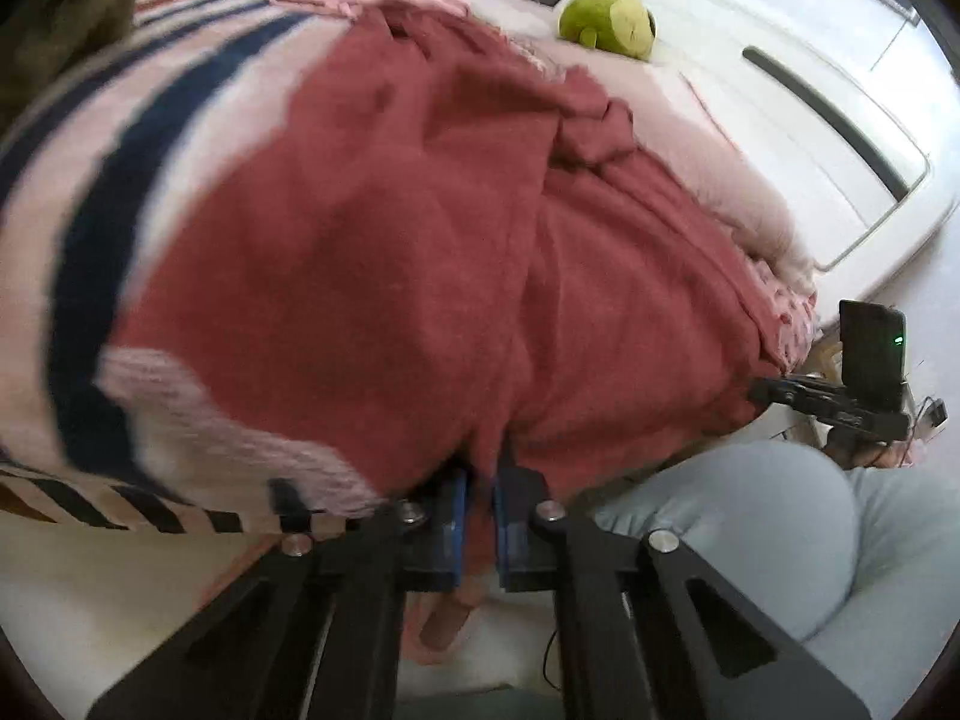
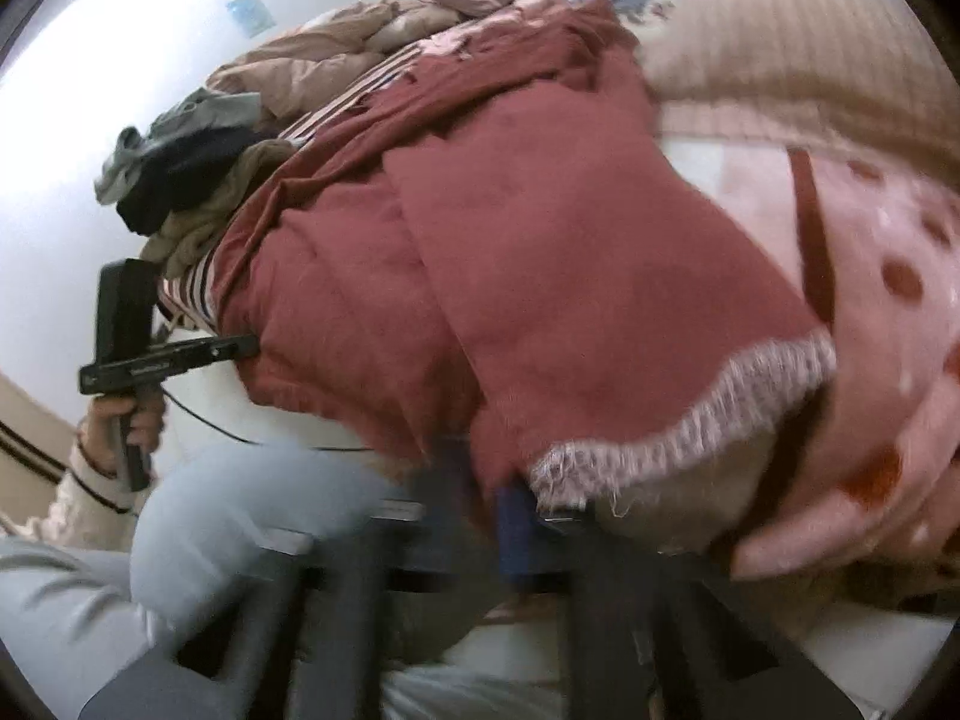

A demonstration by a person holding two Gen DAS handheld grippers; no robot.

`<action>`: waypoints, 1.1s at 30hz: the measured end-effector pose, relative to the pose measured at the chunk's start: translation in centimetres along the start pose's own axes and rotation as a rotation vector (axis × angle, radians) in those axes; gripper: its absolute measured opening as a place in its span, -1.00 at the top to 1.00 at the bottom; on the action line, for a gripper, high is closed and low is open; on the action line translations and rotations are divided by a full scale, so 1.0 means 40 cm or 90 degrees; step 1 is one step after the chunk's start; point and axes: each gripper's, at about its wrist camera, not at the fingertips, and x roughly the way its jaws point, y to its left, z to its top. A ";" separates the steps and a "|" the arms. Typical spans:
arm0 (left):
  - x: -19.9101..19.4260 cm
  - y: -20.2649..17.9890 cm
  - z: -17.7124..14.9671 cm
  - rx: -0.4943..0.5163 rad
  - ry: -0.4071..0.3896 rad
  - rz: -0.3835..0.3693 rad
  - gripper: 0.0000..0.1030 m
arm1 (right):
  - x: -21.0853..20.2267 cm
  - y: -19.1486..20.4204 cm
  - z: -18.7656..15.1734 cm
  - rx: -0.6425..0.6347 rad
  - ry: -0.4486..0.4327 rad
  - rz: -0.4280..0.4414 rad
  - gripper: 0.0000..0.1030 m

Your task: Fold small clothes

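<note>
A dark red garment (image 1: pixel 390 228) lies spread over the bed, on a pink, white and navy striped blanket (image 1: pixel 90 228). My left gripper (image 1: pixel 478 480) is shut on the red garment's near edge, its blue pads pinching the cloth. In the right wrist view the same red garment (image 2: pixel 570 252) shows a folded panel with a pale fringed hem (image 2: pixel 690 414). My right gripper (image 2: pixel 480 492) is shut on the garment's near edge beside that hem; the view is blurred. The other gripper shows in each view, at the right in the left wrist view (image 1: pixel 840 402) and at the left in the right wrist view (image 2: pixel 168 354).
A green plush toy (image 1: pixel 606 21) sits at the bed's far side by a white appliance (image 1: pixel 810 138). A heap of other clothes (image 2: pixel 180 180) lies at the left of the bed. A pink dotted blanket (image 2: pixel 888 330) lies right. My light-blue-clad knee (image 1: pixel 750 528) is near.
</note>
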 end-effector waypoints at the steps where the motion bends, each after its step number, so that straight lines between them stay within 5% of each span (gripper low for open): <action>1: -0.040 0.004 0.004 0.005 -0.026 0.015 0.94 | -0.013 0.009 0.012 -0.005 -0.019 -0.009 0.96; 5: -0.185 0.029 0.021 0.038 -0.081 0.078 0.98 | -0.076 0.029 0.045 -0.011 -0.067 0.012 0.98; 9: -0.170 0.058 0.005 0.036 -0.026 0.059 0.92 | -0.051 0.039 0.039 -0.013 -0.022 0.014 0.97; 10: -0.147 0.055 -0.001 0.047 0.005 0.056 0.82 | -0.039 0.035 0.037 -0.009 -0.009 0.008 0.95; 12: -0.127 0.037 -0.005 0.074 0.042 0.039 0.19 | -0.021 0.018 0.033 0.003 0.010 -0.003 0.95; 13: -0.136 0.026 -0.002 0.085 0.042 0.030 0.13 | -0.027 0.010 0.034 0.008 0.007 0.001 0.95; 14: -0.155 0.020 0.013 0.091 0.036 0.014 0.12 | -0.043 0.004 0.046 0.012 -0.005 0.003 0.88; 16: -0.207 0.017 0.063 0.090 0.004 -0.036 0.09 | -0.077 0.006 0.073 0.003 -0.028 -0.003 0.19; 18: -0.248 0.008 0.142 0.100 -0.048 -0.044 -0.03 | -0.109 0.014 0.131 -0.020 -0.055 -0.014 0.06; 20: -0.256 -0.009 0.232 0.127 -0.087 0.002 -0.08 | -0.117 0.015 0.215 -0.036 -0.074 -0.030 0.04; 25: -0.121 -0.003 0.500 0.129 -0.126 0.055 -0.29 | -0.038 -0.005 0.463 -0.060 -0.116 -0.087 -0.34; 28: 0.029 0.020 0.629 0.127 -0.079 0.079 -0.29 | 0.052 -0.033 0.584 -0.060 -0.111 -0.129 -0.49; 33: 0.265 0.084 0.747 0.117 0.041 0.122 -0.29 | 0.254 -0.122 0.711 -0.058 -0.013 -0.192 -0.57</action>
